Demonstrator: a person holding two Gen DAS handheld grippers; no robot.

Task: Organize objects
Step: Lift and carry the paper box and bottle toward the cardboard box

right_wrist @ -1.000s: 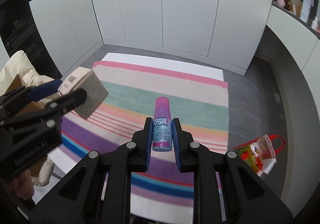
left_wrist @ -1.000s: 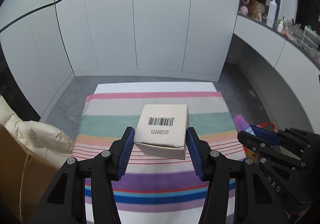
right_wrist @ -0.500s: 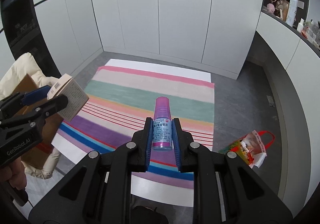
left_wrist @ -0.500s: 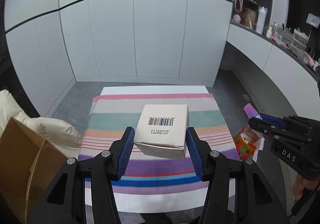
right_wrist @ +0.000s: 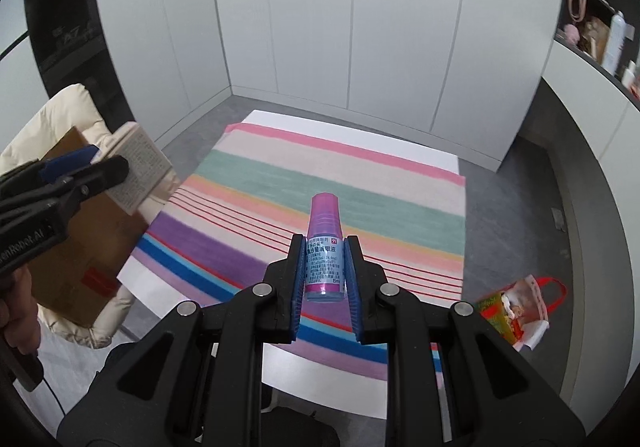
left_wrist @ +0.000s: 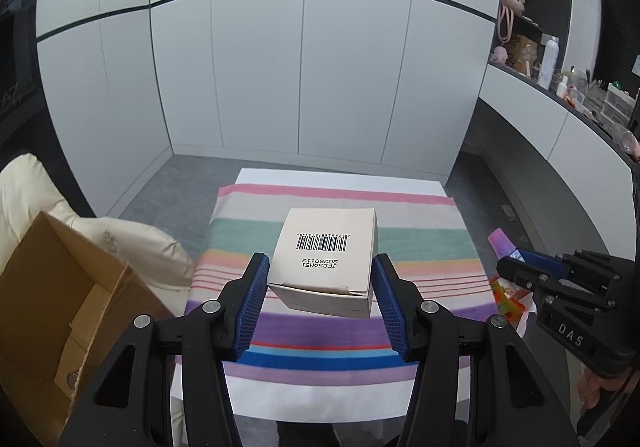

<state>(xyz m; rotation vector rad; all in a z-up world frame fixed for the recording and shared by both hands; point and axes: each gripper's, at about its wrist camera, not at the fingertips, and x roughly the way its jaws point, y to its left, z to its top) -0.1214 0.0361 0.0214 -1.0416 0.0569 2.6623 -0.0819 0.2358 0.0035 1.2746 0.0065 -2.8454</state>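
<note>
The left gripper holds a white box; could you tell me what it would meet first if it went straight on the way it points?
Probably the striped cloth on the table: the left gripper, gripping the white box, points down at it; depth is unclear.

I hold a small white carton off the striped cloth, barcode face up, slightly tilted. In my other grip sits a little pink bottle, blue printed label toward me, cap pointing away, also raised above the cloth.
</note>
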